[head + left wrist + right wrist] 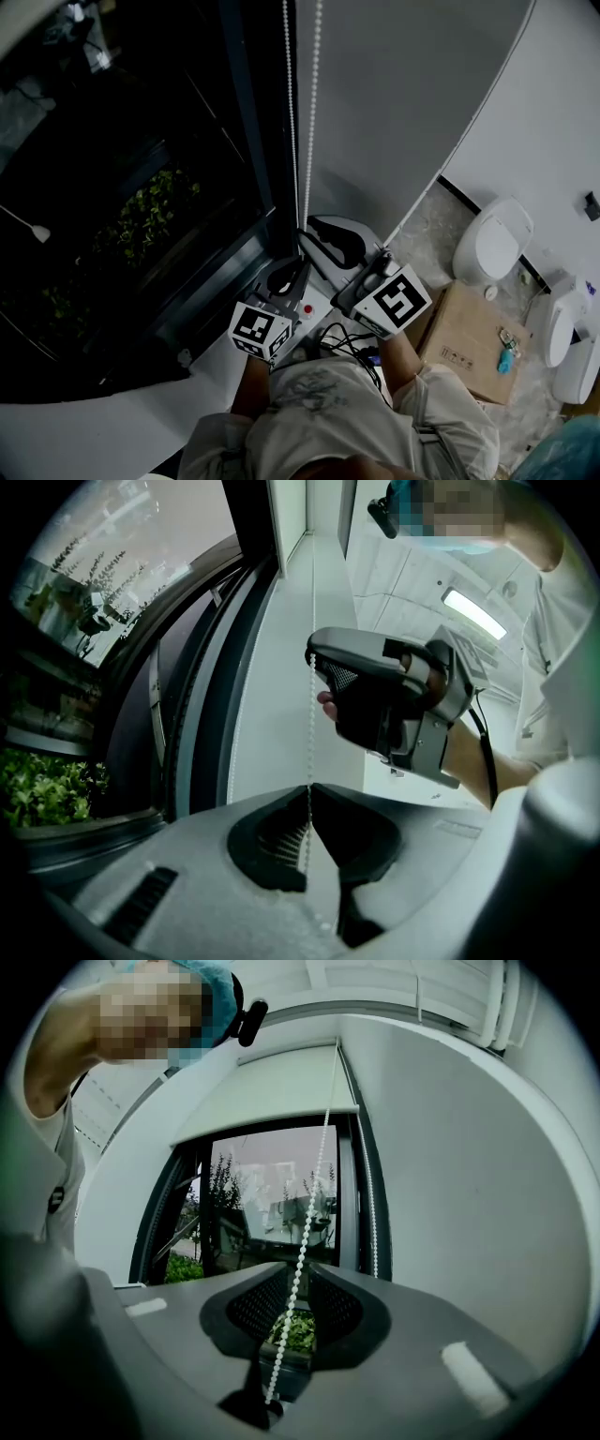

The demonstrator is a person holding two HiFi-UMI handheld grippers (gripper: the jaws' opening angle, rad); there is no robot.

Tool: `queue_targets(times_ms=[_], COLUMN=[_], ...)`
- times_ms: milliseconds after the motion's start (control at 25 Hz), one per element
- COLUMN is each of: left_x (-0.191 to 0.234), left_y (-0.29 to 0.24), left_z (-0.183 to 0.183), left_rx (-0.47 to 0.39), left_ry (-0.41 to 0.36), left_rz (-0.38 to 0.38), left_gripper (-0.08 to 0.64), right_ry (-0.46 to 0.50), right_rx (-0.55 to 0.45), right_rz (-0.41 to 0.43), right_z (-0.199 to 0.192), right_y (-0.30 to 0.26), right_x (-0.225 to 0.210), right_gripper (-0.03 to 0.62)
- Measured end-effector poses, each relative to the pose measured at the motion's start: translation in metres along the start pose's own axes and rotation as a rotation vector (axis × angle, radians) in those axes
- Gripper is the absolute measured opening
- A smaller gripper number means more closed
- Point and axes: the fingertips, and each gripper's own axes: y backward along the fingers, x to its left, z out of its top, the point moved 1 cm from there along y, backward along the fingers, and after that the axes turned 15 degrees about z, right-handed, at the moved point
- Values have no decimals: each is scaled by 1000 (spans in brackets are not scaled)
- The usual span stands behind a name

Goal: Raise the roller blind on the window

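Head view: a person stands at a dark window (141, 187), both arms bent and raised in front of the chest, the marker cubes facing the camera. The left gripper (292, 277) sits lower and the right gripper (305, 234) just above it, both on the bead chain (312, 112), which drops in two strands beside the window frame. On the floor to the person's right, a closed cardboard box (469, 337) carries a small teal item (506, 356) on its lid; its contents cannot be seen. Left gripper view: the gripper points level and its fingers are pressed together on one strand of the chain, which runs straight up from the tips to the nose of the right gripper above. A hand is wrapped round that gripper's black grip. Right gripper view: tilted slightly upward, the fingers stand narrowly apart with greenery showing through the gap. The chain passes between them without being visibly pinched and climbs to the roller blind (272, 1091), which covers only the top of the window. The second strand hangs by the right-hand frame.
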Motion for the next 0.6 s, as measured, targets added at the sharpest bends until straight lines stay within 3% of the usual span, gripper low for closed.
queue_targets(times_ms=[120, 600], left_x=[-1, 1], left_y=[0, -3], left_z=[0, -17], left_rx=[-3, 16], left_ry=[2, 6], left_rz=[-3, 7], left_gripper=[20, 20], right_ry=[12, -3], right_rx=[15, -27], right_rz=[-19, -36], right_z=[1, -16], right_y=[-4, 0], right_x=[-4, -2], right_gripper=[20, 12])
